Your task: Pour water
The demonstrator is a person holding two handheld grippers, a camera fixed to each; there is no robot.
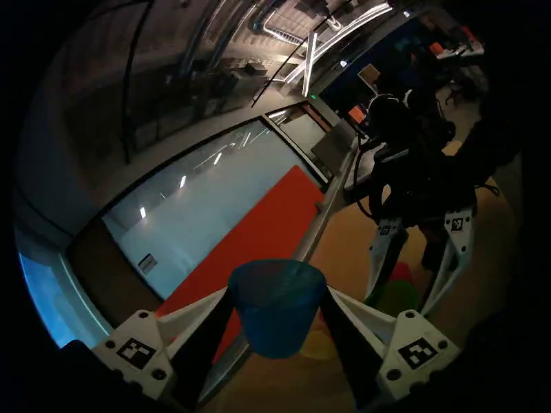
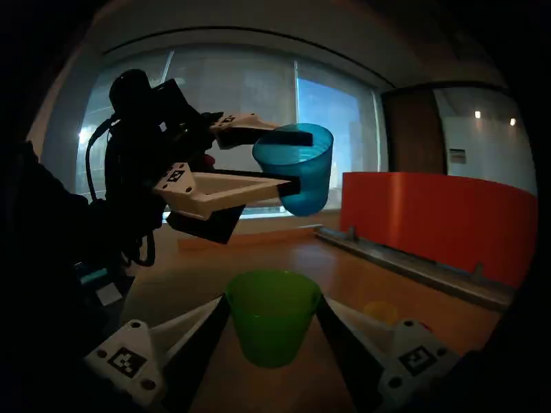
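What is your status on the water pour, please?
Left claw shut on blue cup, held higher. Right claw shut on green cup. Nothing between cups.

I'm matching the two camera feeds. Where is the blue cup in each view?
Left gripper view: blue cup at bottom centre, gripped by the left tool.
Right gripper view: blue cup upper centre, held aloft by that tool.
Shared landmark: the orange panel.

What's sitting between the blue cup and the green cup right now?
Nothing: in the right gripper view the blue cup hangs above the green cup with open air between, wooden tabletop behind.
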